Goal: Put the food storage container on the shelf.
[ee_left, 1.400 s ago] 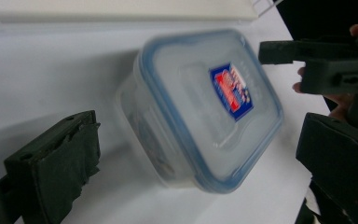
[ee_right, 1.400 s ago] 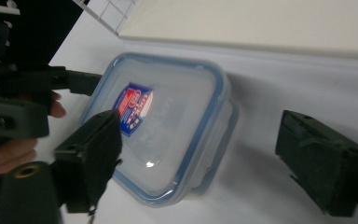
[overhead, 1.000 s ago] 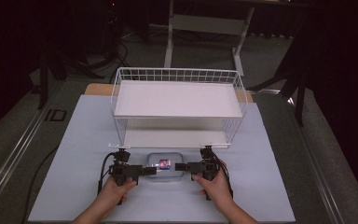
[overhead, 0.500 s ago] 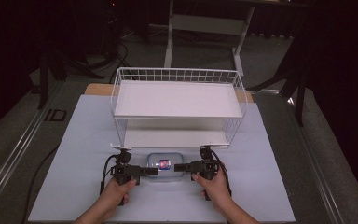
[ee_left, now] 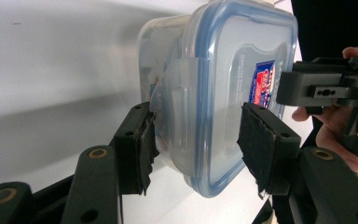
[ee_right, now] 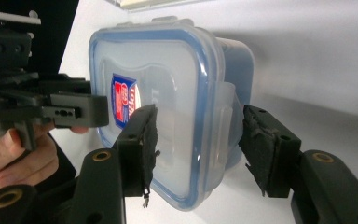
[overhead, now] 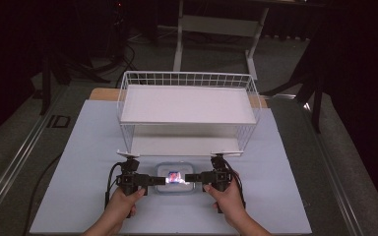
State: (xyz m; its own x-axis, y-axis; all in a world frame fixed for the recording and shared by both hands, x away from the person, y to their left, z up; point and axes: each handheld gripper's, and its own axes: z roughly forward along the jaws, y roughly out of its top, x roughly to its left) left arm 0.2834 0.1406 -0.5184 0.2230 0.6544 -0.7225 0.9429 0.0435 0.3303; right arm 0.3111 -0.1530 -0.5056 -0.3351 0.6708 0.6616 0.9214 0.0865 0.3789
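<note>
Since the earlier frames both tongs have been closing on the clear plastic food container (overhead: 175, 179), while my hands have hardly shifted. From the high view I see the left tongs (overhead: 158, 181) reaching in from 9 o'clock and the right tongs (overhead: 191, 177) from 3 o'clock, with the box between them near the 6 o'clock edge of the desk (overhead: 78, 162).

Along the left tongs (ee_left: 196, 140) the jaws have narrowed onto that end of the box: one pad sits against the base side beside the latch flap, the other against the blue-rimmed lid (ee_left: 242, 70), so I read it as clamped on the container. Along the right tongs (ee_right: 198, 140) the gap is middling; the left pad lies on the lid face and the right pad sits just beside the box's base wall, and I cannot tell whether it presses.

Its lid is on and carries a red and blue label (ee_right: 123, 100). Something pale and red shows dimly through the wall (ee_left: 156, 77), but I cannot make out what.

At 12 o'clock from the box stands a white wire rack (overhead: 187, 81), both shelves bare.
</note>
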